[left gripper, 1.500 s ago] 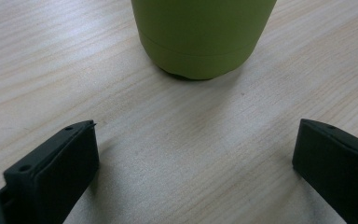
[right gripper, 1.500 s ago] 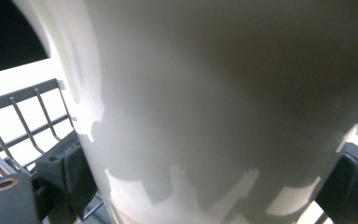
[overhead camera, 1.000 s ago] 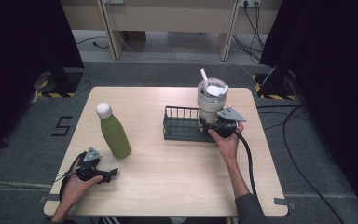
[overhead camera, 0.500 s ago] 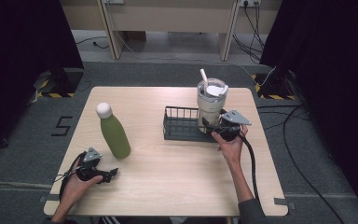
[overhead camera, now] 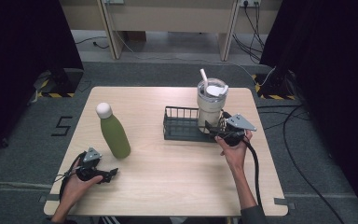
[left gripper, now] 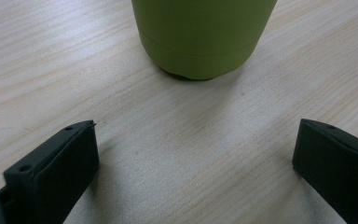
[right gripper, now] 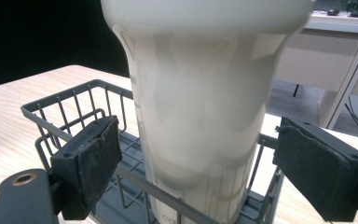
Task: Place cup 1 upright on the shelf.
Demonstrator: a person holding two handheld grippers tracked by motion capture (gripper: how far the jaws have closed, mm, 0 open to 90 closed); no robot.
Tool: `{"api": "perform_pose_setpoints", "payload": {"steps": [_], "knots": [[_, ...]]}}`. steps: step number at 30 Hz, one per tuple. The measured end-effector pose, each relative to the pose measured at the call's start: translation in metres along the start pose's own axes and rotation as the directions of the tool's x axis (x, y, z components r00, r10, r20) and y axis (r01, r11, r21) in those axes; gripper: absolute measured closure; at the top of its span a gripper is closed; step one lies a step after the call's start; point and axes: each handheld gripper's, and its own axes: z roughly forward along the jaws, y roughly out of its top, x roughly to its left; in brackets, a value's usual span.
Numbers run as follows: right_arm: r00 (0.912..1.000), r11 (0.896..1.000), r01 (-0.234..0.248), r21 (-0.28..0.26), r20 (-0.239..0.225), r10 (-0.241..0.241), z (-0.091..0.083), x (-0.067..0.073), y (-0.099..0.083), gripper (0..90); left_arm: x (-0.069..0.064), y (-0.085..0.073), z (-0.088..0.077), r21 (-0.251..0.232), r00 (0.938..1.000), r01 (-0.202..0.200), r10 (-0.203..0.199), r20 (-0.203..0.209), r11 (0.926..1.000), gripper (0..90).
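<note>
The jaws of the right gripper [overhead camera: 213,130] stood wide apart, one pad on each side of the cream tumbler [right gripper: 200,98], which stood upright between them but touched neither pad so far as the right gripper view showed. The tumbler's long axis ran straight up, across the line of the jaws, so a plain closing would likely meet its narrow lower body. It stood in the right-hand end of the dark wire basket [overhead camera: 179,125], and the near rim of that basket [right gripper: 70,112] lay just ahead of the pads, a thing the coming squeeze would probably have to clear. The high view added what the close one cut off: the tumbler's clear lid and white straw [overhead camera: 204,77] above the basket, and the right hand [overhead camera: 233,151] behind the gripper. Left of the basket, well apart from it, the left gripper [overhead camera: 107,175] rested on the counter [overhead camera: 168,177] with its jaws also open and empty, the base of the upright green bottle [left gripper: 204,37] a little ahead of them; the right gripper was plainly the nearer to the tumbler.
</note>
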Motion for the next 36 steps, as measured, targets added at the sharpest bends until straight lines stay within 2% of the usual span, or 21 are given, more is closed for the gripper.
{"api": "perform_pose_setpoints", "payload": {"steps": [13,36], "knots": [[1.0000,1.000,-0.006,-0.002,-0.003,0.006,-0.021,0.001,-0.007,14.7,0.000,0.000,0.000,0.000,1.0000,0.000,0.000,0.000,1.0000,0.0],[0.9996,1.000,0.000,0.018,-0.027,0.000,-0.046,0.010,-0.019,14.8,0.000,0.000,0.000,0.000,1.0000,0.000,0.000,0.000,1.0000,0.0]]}}
